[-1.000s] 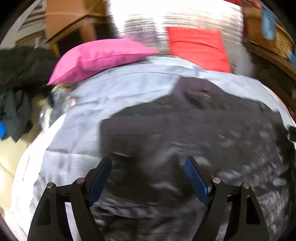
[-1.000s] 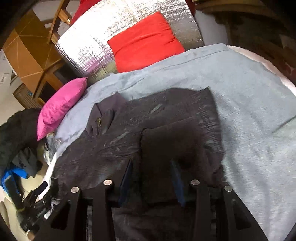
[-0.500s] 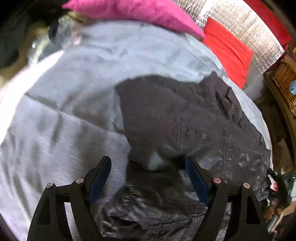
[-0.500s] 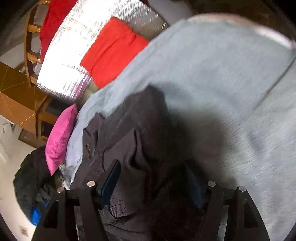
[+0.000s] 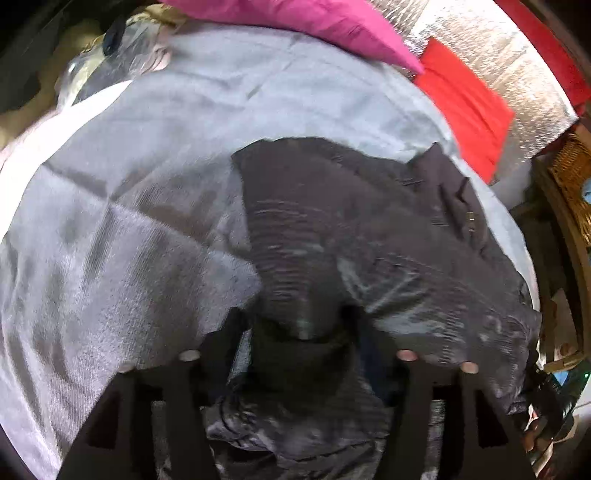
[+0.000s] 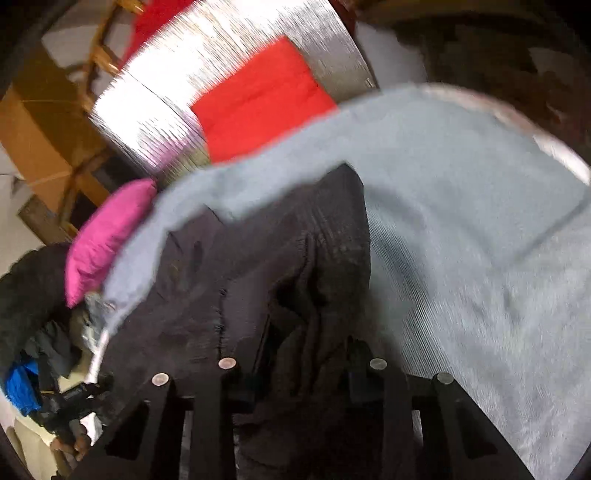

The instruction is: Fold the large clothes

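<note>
A dark grey jacket (image 5: 369,229) lies spread on a light grey bedspread (image 5: 129,221). My left gripper (image 5: 295,321) points down at the jacket's near edge. Its jaws are closing, and a gathered fold of the dark cloth fills the gap between them. In the right wrist view the same jacket (image 6: 258,258) is bunched into ridges along its right side. My right gripper (image 6: 303,347) is closing there too, with the wrinkled cloth pinched between its fingers. The pads of both grippers are hidden by fabric.
A pink pillow (image 5: 314,22) and a red cushion (image 5: 465,107) lie at the head of the bed against a silver foil mat (image 6: 166,110). A wicker basket (image 5: 572,177) stands at the right. Dark clothes (image 6: 29,288) are heaped beside the bed. Bare bedspread (image 6: 461,221) stretches right of the jacket.
The left gripper swung down to the jacket's edge and its jaws narrowed onto a fold. The right gripper opened wide, dropped lower and narrowed again on bunched cloth.
</note>
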Available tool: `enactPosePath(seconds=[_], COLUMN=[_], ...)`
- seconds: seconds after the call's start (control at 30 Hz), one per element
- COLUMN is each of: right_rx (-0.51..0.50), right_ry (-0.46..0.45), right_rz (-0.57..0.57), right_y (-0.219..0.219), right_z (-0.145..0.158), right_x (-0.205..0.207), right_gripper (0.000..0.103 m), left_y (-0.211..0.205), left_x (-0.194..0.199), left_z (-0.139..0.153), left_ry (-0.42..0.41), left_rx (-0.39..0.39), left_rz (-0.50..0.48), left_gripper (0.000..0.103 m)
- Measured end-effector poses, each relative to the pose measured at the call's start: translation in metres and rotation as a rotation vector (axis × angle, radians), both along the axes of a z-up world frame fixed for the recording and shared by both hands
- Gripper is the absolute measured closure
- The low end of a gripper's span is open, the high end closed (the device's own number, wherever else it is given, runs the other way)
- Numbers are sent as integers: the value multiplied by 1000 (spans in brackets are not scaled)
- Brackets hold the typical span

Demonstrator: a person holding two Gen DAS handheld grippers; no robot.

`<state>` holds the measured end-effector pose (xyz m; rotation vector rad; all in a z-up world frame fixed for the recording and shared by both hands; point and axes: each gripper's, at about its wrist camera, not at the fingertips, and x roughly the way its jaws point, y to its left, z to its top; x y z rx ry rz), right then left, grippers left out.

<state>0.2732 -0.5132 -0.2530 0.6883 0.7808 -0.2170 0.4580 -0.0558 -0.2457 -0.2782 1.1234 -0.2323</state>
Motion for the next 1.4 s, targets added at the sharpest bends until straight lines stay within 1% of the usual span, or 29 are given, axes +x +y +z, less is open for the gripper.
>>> enactPosePath(seconds=[0.03,0.1,0.13,0.17,0.2,0.27,0.3,0.37,0.4,0.5,0.53,0.57,0.6,0.63,0.7,0.77,0.8,0.83,0.9,0.93,1.03,1.13,1.2,1.3,1.33,1.4], right_rx=[22,50,54,53,50,46,50,54,52,63,51,19,-5,-22,-34,-39,-51,-54,-61,-73,-113,-118,-118,-127,-130,-134], right_ry=[-4,-11,-9,-11,-23,-43,-57,-85,-104,-170,-177,-180,-173,-156,-101,-33,19,55,58,48,-35,-95,-73,52,78,75], right_rz=[-7,-13,-19,-24,-26,-28,-34,-52,-62,-21,3,25,42,59,85,92,93,96,99,96,101,145,177,208,208,201], right_y=[-4,-7,-8,-9,-10,-11,-13,-16,-18,-15,-11,-4,1,8,16,20,20,20,19,20,27,42,56,73,75,76], right_z=[-3,3,7,11,15,24,29,35,39,51,55,58,59,59,49,35,26,18,20,27,50,59,53,25,18,22], right_x=[-2,-6,-9,-12,-17,-26,-33,-46,-51,-61,-62,-63,-61,-57,-49,-40,-36,-31,-29,-30,-39,-37,-27,-4,1,1], right_gripper=[66,64,59,52,45,45,45,45,45,45,46,48,52,63,65,65,65,65,65,65,66,66,66,65,65,65], left_y=[0,-3,-2,-2,-3,-2,-2,-3,-6,-20,-26,-34,-43,-47,-60,-73,-77,-79,-85,-86,-88,-94,-97,-104,-107,-110], left_x=[-1,-4,-7,-11,-16,-26,-33,-42,-46,-57,-57,-57,-57,-58,-51,-43,-43,-45,-48,-50,-55,-70,-79,-92,-94,-100], left_z=[1,8,12,18,26,42,51,63,67,71,70,67,61,58,43,23,17,14,18,19,24,33,39,46,47,49], left_ry=[1,-12,-24,-48,-85,-158,-206,-273,-299,-336,-335,-330,-317,-307,-258,-181,-171,-184,-205,-215,-238,-297,-339,-386,-398,-422], left_rx=[4,30,45,69,92,109,114,117,115,103,108,120,141,154,198,288,314,333,363,356,337,342,349,363,371,394], left_rz=[4,12,13,16,20,25,21,7,-6,-100,-121,-147,-175,-187,-211,-231,-237,-243,-258,-265,-270,-288,-300,-316,-321,-328], left_gripper=[36,36,36,36,36,34,30,26,25,25,25,25,25,25,25,24,23,22,21,21,21,21,21,21,21,21])
